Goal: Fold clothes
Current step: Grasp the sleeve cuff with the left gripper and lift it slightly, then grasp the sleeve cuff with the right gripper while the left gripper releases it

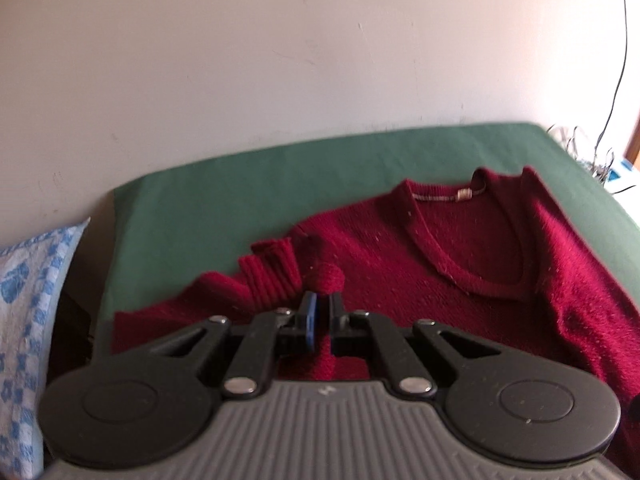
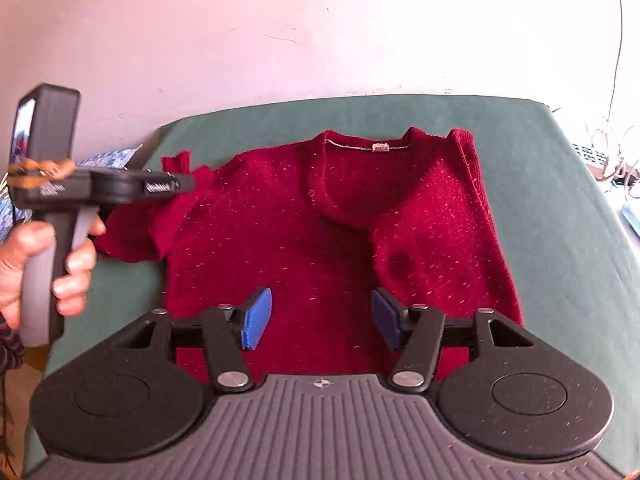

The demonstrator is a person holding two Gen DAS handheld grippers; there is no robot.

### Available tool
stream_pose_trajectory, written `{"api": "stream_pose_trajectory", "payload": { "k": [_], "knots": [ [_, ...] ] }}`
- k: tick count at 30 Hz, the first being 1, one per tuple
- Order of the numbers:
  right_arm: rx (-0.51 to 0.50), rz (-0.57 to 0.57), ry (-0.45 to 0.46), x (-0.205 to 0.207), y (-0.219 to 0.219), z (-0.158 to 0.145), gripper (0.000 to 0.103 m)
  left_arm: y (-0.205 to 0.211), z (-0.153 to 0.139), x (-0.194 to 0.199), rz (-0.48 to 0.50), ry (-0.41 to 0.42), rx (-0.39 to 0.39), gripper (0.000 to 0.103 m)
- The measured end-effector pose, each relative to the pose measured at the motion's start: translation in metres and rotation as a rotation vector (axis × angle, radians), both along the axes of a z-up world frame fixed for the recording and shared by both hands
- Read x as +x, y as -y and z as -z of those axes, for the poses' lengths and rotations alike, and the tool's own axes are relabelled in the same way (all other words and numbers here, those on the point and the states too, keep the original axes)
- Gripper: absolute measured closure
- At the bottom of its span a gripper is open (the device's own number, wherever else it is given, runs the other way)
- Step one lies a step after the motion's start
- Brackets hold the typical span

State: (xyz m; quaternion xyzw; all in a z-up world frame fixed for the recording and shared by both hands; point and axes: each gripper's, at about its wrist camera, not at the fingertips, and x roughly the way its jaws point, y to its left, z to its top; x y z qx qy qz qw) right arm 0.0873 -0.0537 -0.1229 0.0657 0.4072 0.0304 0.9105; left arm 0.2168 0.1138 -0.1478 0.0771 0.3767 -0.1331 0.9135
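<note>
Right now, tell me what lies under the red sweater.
The red sweater lies spread on a green cloth, which shows around it. Whatever that cloth covers, and anything beneath the knit itself, is hidden.

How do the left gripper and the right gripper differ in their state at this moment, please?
The left gripper has its jaws closed on a bunched fold of the red sweater near the ribbed cuff; the right gripper has its jaws wide apart and holds nothing. The left gripper works at the sweater's sleeve side, while the right gripper hovers over the sweater's lower body. Both have blue pads on black linkages.
</note>
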Motion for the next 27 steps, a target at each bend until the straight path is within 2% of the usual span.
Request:
{"api": "stream_pose_trajectory", "payload": {
  "k": [8,11,14,19,21,27],
  "knots": [
    [0.067,-0.055,-0.027,0.021,0.057,-0.004,0.044,0.056,0.015,-0.014,-0.077,0.007,0.100,0.100],
    [0.086,-0.062,-0.038,0.030,0.074,-0.006,0.043,0.068,0.027,-0.019,-0.101,-0.005,0.102,0.084],
    [0.068,-0.089,-0.046,0.039,0.079,-0.010,0.043,0.077,0.035,-0.028,-0.086,-0.003,0.095,0.059],
    [0.065,-0.143,-0.057,0.058,0.069,-0.013,0.041,0.076,0.037,-0.045,-0.053,0.034,0.094,0.044],
    [0.069,-0.138,-0.058,0.066,0.059,-0.012,0.039,0.066,0.035,-0.053,-0.049,0.043,0.088,0.031],
    [0.216,-0.153,-0.089,0.099,0.020,0.001,0.036,0.040,0.041,-0.081,-0.013,0.077,0.153,0.030]
  ]
}}
